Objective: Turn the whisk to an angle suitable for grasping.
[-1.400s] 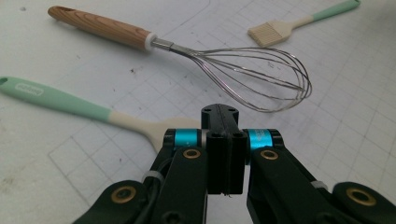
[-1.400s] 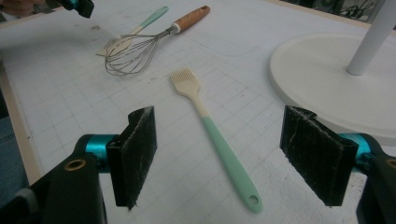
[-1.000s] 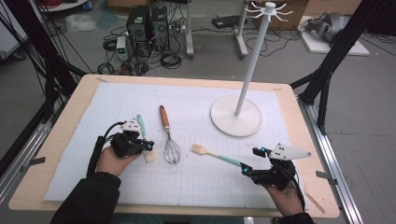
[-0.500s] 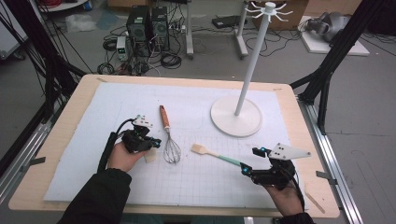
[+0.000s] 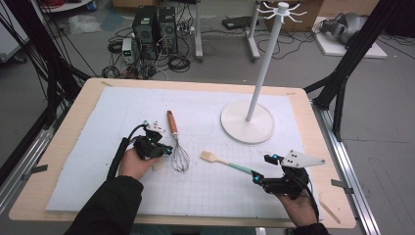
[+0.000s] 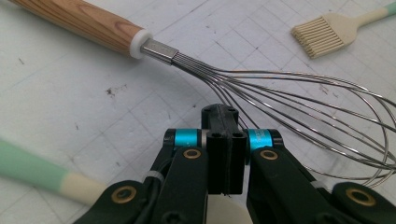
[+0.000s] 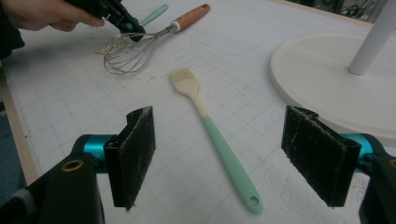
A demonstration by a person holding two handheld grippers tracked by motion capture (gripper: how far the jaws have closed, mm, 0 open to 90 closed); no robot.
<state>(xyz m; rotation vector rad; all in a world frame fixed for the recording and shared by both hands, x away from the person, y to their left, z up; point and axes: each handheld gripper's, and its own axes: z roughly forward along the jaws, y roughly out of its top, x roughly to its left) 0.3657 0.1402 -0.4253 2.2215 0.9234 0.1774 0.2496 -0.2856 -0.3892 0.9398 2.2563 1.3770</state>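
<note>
A wire whisk [image 5: 177, 147] with a wooden handle lies on the white mat. My left gripper [image 5: 166, 149] is at its left side, jaws pressed together with nothing between them. In the left gripper view the shut tip [image 6: 224, 116] sits just over the whisk's wires [image 6: 280, 93] near the neck. A brush [image 5: 225, 162] with cream bristles and a mint handle lies right of the whisk. My right gripper [image 5: 255, 178] stands open at the handle's end. In the right gripper view the handle [image 7: 210, 126] runs between the two wide-apart pads [image 7: 135, 158], untouched.
A white stand with a round base [image 5: 247, 122] and a tall pole rises at the back right of the mat. A second mint-and-cream utensil [image 6: 42, 175] lies by my left hand. The wooden table edge [image 5: 337, 215] runs close to my right gripper.
My left hand has slid right across the mat to the whisk's wire head and now covers the mint-handled utensil. The right gripper and the brush have stayed put.
</note>
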